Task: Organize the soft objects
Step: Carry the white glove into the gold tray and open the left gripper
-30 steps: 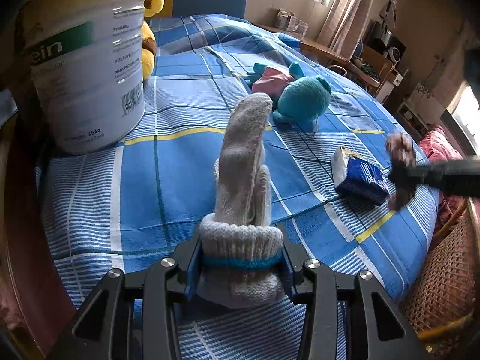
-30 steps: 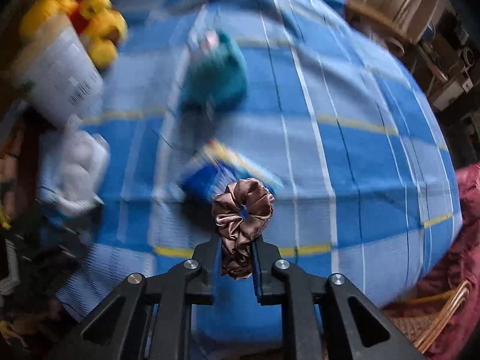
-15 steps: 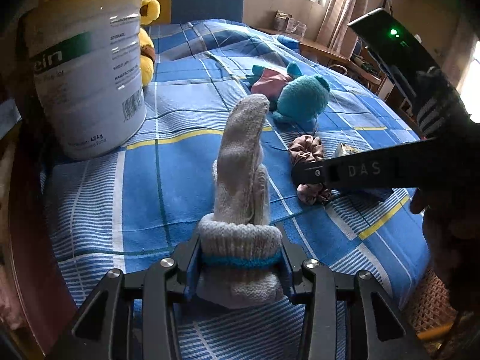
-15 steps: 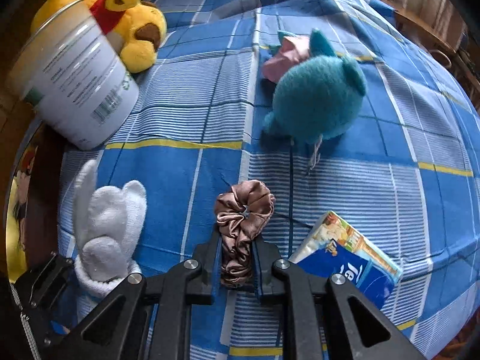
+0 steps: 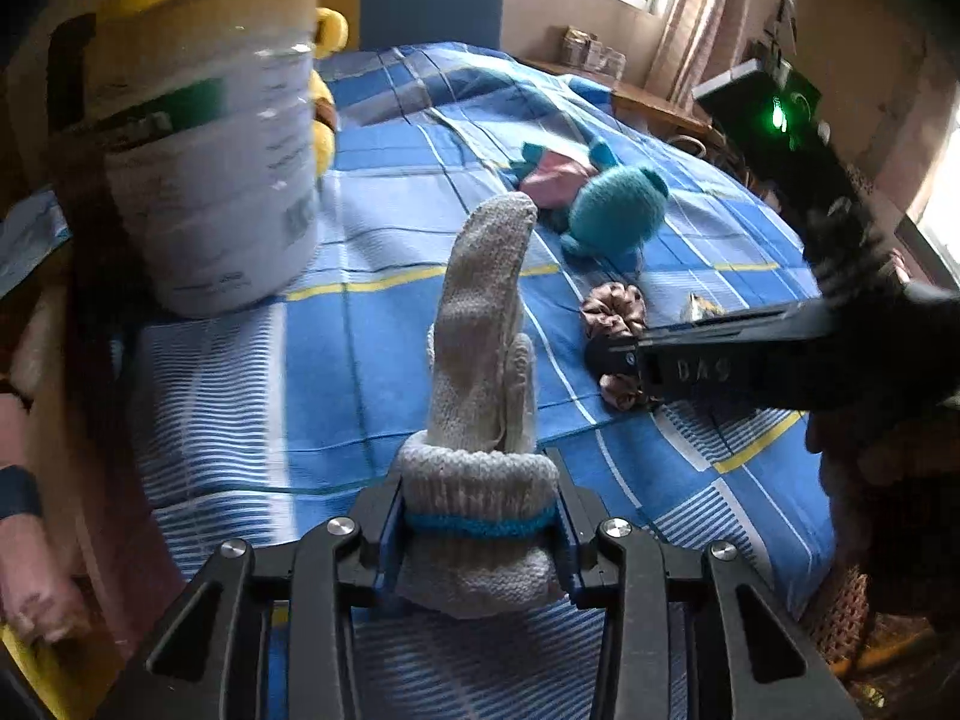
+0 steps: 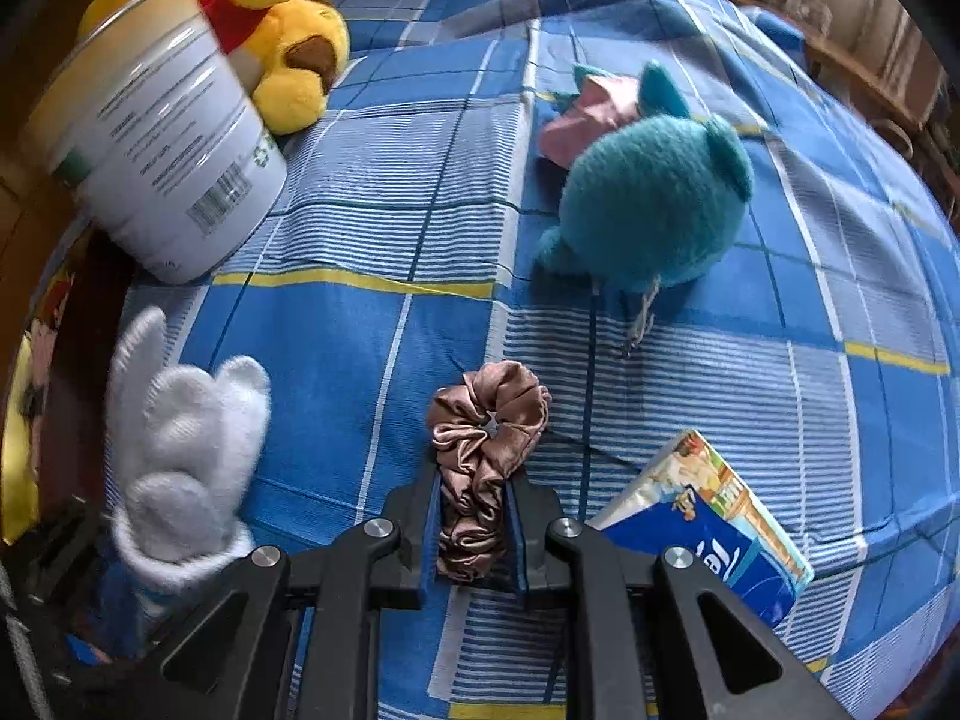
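The right claw (image 6: 474,531) grips the brown scrunchie (image 6: 486,420) low over the bed (image 6: 336,348). The left claw (image 5: 477,531), its jaws closing, clamps the white glove (image 5: 480,360). Next, probably carry both to the can (image 6: 162,138) at upper left.

L gripper (image 5: 480,516) points steeply down, jaws closing, fingers (image 5: 384,510) pressed on both sides of a glove (image 5: 480,360) cuff; glove stands upright btwn them. R gripper (image 6: 477,522) also angled down, jaws nearly together, clamped on a scrunchie (image 6: 486,420). In L view, R gripper reaches in from the right side, a dark gloved hand (image 5: 888,324) behind it.
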`<state>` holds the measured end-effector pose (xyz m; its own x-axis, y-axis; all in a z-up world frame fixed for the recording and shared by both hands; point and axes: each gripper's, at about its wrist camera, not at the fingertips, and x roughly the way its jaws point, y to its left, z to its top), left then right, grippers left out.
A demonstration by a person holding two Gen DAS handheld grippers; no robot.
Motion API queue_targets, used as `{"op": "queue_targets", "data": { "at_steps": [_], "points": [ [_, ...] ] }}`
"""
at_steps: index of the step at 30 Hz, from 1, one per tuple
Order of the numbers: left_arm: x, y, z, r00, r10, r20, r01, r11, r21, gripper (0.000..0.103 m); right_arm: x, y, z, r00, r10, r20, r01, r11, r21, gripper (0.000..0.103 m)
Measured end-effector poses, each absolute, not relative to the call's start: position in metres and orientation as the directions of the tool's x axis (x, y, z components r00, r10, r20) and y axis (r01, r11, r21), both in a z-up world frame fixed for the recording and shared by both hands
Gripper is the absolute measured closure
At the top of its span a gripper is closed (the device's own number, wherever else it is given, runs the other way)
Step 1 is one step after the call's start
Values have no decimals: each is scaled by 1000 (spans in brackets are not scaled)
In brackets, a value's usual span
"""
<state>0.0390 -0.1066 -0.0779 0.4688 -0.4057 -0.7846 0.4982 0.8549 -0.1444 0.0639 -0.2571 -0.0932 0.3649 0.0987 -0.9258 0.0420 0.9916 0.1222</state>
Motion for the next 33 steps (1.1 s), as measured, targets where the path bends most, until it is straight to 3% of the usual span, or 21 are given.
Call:
{"op": "queue_targets", "data": {
  "at_steps": [8,12,17,26,33],
  "points": [
    [28,-67,-41,520,-431,-738,470,866,-174,63,58,-250,-90,381,78,-921,22,995,93,86],
    [29,-20,-16,572,-419,-705,390,895,-216,63,58,-243,-91,390,53,-919,0,998,57,86],
    [30,64,3,645,-311,-698,206,950,-234,62,57,-240,-91,391,50,-919,3,998,55,86],
    [35,211,-30,619,-77,-781,-206,944,-256,62,56,-242,-90,391,50,-919,1,998,55,86],
    [47,234,-60,563,-31,-826,-281,933,-226,60,55,-241,-91,396,41,-918,2,999,45,86]
  ]
}}
